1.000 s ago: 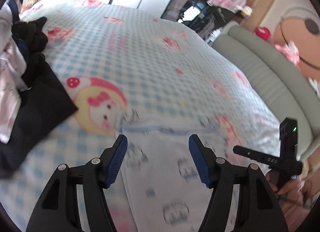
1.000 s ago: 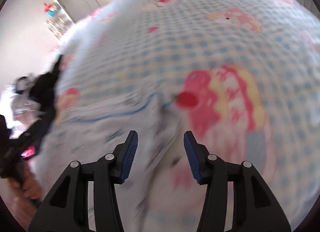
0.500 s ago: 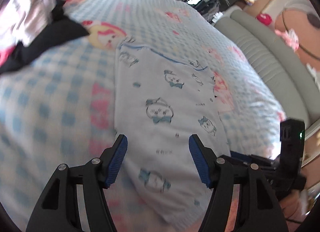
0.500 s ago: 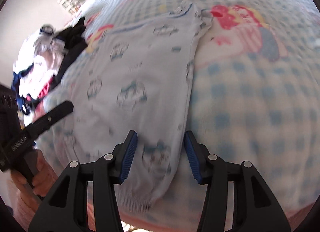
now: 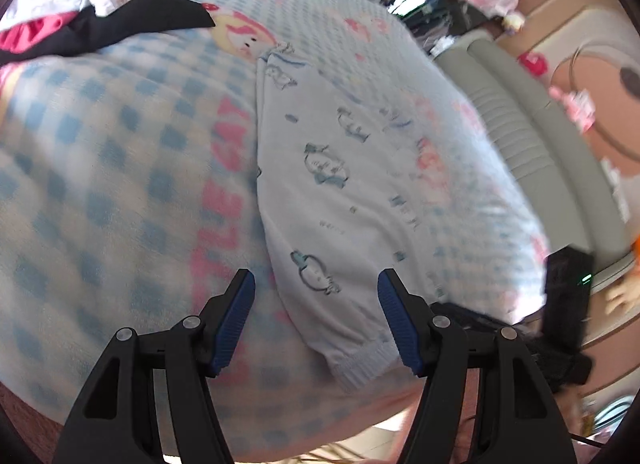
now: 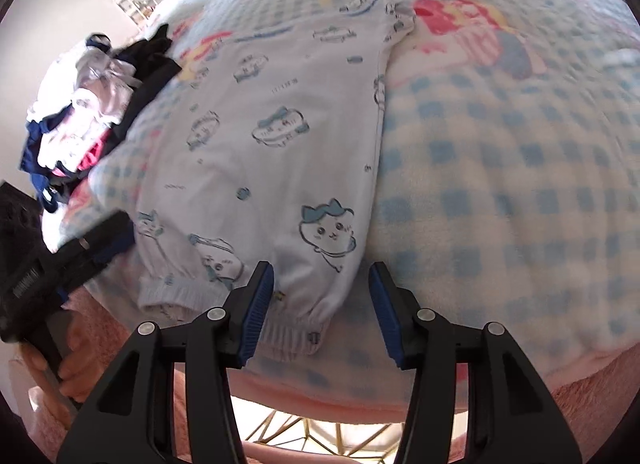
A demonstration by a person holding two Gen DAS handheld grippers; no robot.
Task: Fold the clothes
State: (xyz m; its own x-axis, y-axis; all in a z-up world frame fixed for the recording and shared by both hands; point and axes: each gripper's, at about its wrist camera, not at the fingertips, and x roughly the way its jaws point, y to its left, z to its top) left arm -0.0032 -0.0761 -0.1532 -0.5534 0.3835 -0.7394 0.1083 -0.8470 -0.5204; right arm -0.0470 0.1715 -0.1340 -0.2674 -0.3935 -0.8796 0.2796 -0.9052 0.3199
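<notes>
- The garment (image 6: 280, 136) lay flat on the bed (image 6: 500, 168), its cuffs at the near edge.
- A clothes pile (image 6: 84, 112) sat on the bed at the frame's left.

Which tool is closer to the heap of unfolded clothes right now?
Left. The left tool is at the pajama pants' cuff on the side toward the heap; the right tool is at the other cuff, farther away.
</notes>
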